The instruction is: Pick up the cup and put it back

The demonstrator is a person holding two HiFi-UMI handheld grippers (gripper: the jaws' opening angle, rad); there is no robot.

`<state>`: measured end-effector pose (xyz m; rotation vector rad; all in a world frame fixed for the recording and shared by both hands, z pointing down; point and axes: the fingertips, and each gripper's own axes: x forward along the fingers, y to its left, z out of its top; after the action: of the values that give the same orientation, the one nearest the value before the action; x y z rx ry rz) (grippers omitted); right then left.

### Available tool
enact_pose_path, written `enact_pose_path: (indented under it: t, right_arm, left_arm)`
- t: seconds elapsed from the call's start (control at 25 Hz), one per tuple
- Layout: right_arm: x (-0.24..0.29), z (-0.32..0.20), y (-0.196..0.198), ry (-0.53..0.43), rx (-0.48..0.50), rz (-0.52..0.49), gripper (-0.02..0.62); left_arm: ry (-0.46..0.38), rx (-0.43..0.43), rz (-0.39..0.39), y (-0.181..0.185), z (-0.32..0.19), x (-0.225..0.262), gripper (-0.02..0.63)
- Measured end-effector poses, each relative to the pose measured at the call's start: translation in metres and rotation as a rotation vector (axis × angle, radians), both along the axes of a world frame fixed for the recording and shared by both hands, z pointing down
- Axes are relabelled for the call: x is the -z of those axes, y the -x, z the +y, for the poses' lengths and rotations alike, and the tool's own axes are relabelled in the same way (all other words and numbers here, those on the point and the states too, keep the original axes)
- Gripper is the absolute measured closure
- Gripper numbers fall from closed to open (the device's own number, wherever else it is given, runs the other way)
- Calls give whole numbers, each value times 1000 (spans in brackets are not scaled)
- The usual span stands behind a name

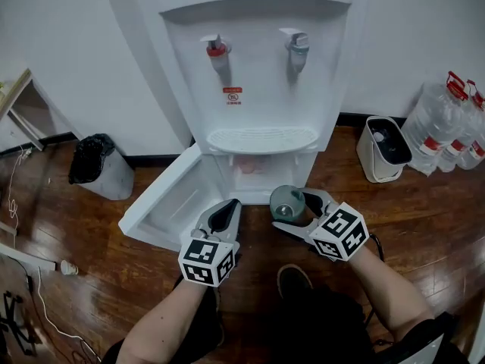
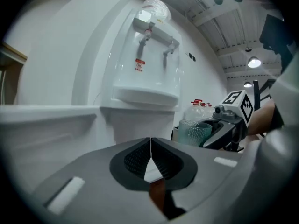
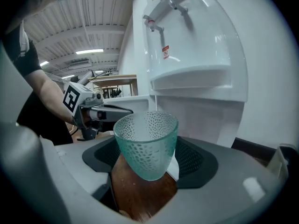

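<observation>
Green dimpled glass describes the cup (image 1: 288,203), which we find clear of every surface, pinched between the pads of the right gripper (image 1: 294,211). The right gripper view shows the jaws spread wide around the cup's lower body, one pad on each side, with the mouth facing up and nothing visible inside. The wooden floor (image 1: 114,256) shows beneath its base.

The left gripper (image 1: 226,209) is pressed together with nothing between the pads; its own view shows the two pads meeting along a thin line. It sits just beside the right gripper, apart from the cup.

Both grippers sit low in front of a white water dispenser (image 1: 258,74). Its lower cabinet door (image 1: 163,199) stands swung open to the left, exposing the compartment (image 1: 258,171) below the drip tray (image 1: 261,139). The cup is just in front of that opening, not inside it.

We judge the pick-up complete and the return to be the step in hand. The open compartment is the likely resting place, though the frames do not confirm it.

The next move calls for carrying the cup forward through the opening, level and upright, clear of the door edge. The base should be set flat on the shelf before the jaws part. The glass looks smooth and tapered, so an early release or a tilt could let it slip.
</observation>
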<state>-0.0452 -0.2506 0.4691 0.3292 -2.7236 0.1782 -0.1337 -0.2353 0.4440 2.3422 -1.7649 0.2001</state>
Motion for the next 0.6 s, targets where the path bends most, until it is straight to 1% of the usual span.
enact_pose_path:
  t: [0.12,0.32,0.48,0.6]
  right_arm:
    - [-29,-13,3,4,-31,4,227]
    - [-70,-33,14,32,-90,5,227]
    - [-94,-51,21,19,-119,5,227]
    - [-109,-60,24,40,-147,4,227]
  left_arm:
    - [23,17,7,-2,-11,-26,600]
    - [24,36,24,3,-27,-55,600]
    - [48,43,-11,7,-39,-82,601]
    - [74,38,-20,10,-47,-97,601]
